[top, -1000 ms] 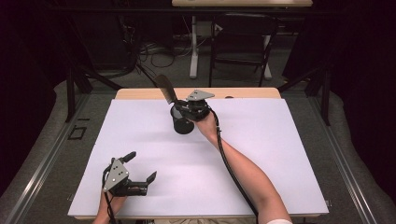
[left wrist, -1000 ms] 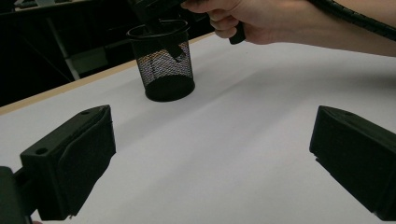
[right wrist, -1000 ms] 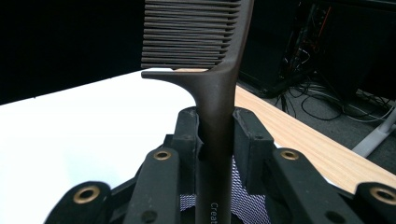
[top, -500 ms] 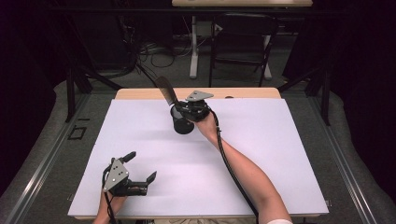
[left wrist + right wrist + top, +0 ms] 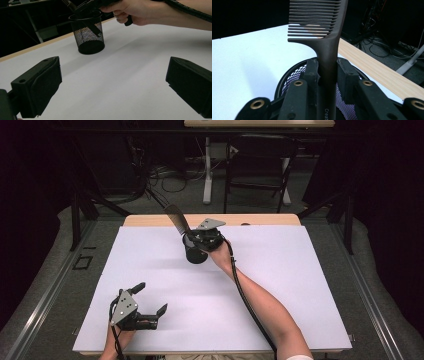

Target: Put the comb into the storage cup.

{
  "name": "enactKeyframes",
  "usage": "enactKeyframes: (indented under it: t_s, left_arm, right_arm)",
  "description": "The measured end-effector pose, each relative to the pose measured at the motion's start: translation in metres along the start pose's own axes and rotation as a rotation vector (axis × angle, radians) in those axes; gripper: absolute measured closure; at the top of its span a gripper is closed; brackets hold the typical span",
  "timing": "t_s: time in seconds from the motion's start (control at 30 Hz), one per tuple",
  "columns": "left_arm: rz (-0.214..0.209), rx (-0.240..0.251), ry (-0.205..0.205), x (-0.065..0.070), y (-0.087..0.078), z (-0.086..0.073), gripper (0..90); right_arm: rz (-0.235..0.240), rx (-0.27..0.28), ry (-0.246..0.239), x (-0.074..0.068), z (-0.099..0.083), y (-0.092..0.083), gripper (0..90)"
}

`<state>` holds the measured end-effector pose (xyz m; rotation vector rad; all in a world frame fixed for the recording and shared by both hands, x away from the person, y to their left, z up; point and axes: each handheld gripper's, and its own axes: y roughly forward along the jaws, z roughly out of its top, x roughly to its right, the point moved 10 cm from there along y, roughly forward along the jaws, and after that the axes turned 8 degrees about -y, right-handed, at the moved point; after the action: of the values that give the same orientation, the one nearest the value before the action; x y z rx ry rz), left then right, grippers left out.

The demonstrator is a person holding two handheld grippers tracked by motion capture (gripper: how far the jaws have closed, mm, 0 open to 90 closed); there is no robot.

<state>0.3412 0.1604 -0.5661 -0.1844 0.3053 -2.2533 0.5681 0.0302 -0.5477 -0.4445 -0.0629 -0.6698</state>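
Comb [image 5: 322, 37]: matte dark plastic, fine straight teeth, flat handle; I see it over the cup.
Cup [image 5: 87, 35]: black wire mesh, round, 12 o'clock on white sheet [image 5: 280, 285].
Right gripper [image 5: 328, 72]: pads clamp the comb handle.
Left gripper [image 5: 150, 309]: jaws wide apart, holding nothing, 7 o'clock.

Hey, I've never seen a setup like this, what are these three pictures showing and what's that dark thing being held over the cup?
A person sits at a table covered with a white sheet and holds a two-jaw tool in each hand. The high view looks down from above; the other two come from cameras riding on each tool, looking along its black jaws. The right gripper is shut on the handle of a dark comb, toothed end up, and holds it over a black mesh cup, with the handle's lower end reaching down inside. The left gripper rests near the front of the sheet with its jaws open and nothing between them.
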Motion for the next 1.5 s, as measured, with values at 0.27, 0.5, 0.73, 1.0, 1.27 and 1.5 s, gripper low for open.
enactKeyframes:
  t_s: [0.27, 0.5, 0.73, 1.0, 1.27, 1.5]
  left_arm:
    - [0.000, 0.002, -0.002, 0.000, 0.000, 0.000, 0.3]
    - [0.002, 0.002, -0.002, 0.000, 0.000, 0.000, 0.3]
    - [0.002, 0.001, 0.003, 0.000, 0.000, 0.000, 0.3]
    - [0.000, 0.001, 0.005, 0.001, 0.000, 0.000, 0.3]
    - [0.001, 0.001, 0.008, 0.001, 0.000, 0.001, 0.3]
    - [0.003, 0.001, 0.006, 0.001, -0.001, 0.000, 0.3]
  right_arm:
    - [0.025, -0.030, 0.009, -0.003, 0.000, -0.007, 46.4]
    - [0.065, -0.045, 0.028, -0.003, 0.004, -0.018, 30.3]
    - [0.110, -0.063, 0.042, -0.007, 0.006, -0.034, 15.1]
    - [0.140, -0.092, 0.049, -0.009, -0.001, -0.051, 7.4]
    - [0.159, -0.117, 0.053, -0.010, -0.011, -0.066, 2.3]
    - [0.181, -0.135, 0.058, -0.012, -0.020, -0.078, 0.5]
